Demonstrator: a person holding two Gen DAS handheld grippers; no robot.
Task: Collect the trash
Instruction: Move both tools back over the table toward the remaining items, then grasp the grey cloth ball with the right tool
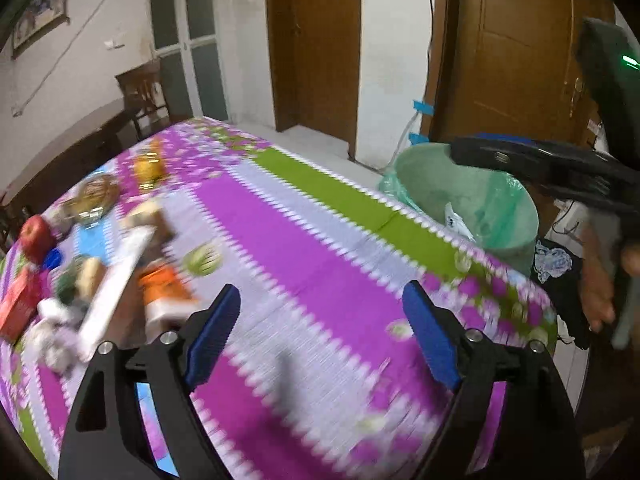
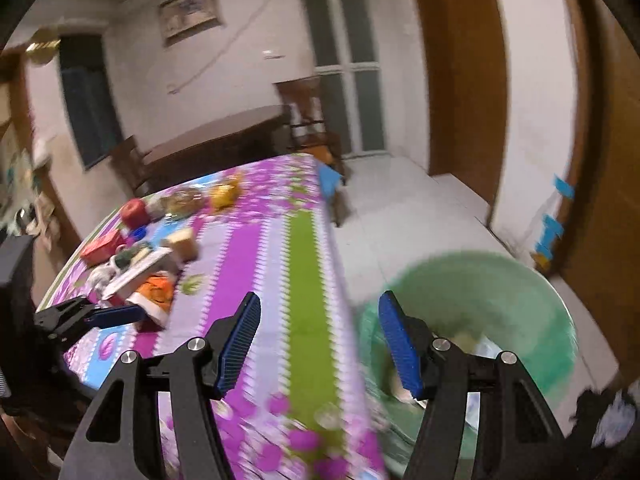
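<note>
Status: collection is partly done, judged from the contents of the bin. The green-lined trash bin (image 1: 480,204) stands on the floor just beside the green-striped edge of the bench (image 1: 320,248), and a white wrapper (image 1: 458,222) already lies inside it against the liner; other pale scraps show in the bin from the right wrist view, too blurred to identify. The left claw (image 1: 322,338) hangs over the bare purple band of the bench, on the side away from the bin, with its blue pads spread wide and nothing between them. The right claw (image 2: 318,346) is positioned over the bench edge nearest the bin, one pad above the cloth and the other above the bin mouth, also spread wide and empty. The remaining material sits in a cluster well apart from the bin, at the far side of the bench: a long white box (image 1: 116,284), an orange-and-white packet (image 1: 164,292), a red carton (image 1: 18,306), crumpled white paper (image 1: 52,332) and a brown block (image 2: 184,242). An apple (image 1: 36,236), a blue cap (image 1: 54,258) and a yellow jar (image 1: 148,166) stand beyond that cluster, farther still from the bin. Motion blur prevents sorting every item into waste or food. Remaining work, as a judgement: most of the cluster is not yet collected, so several more pick-and-drop cycles to the bin appear necessary.
</note>
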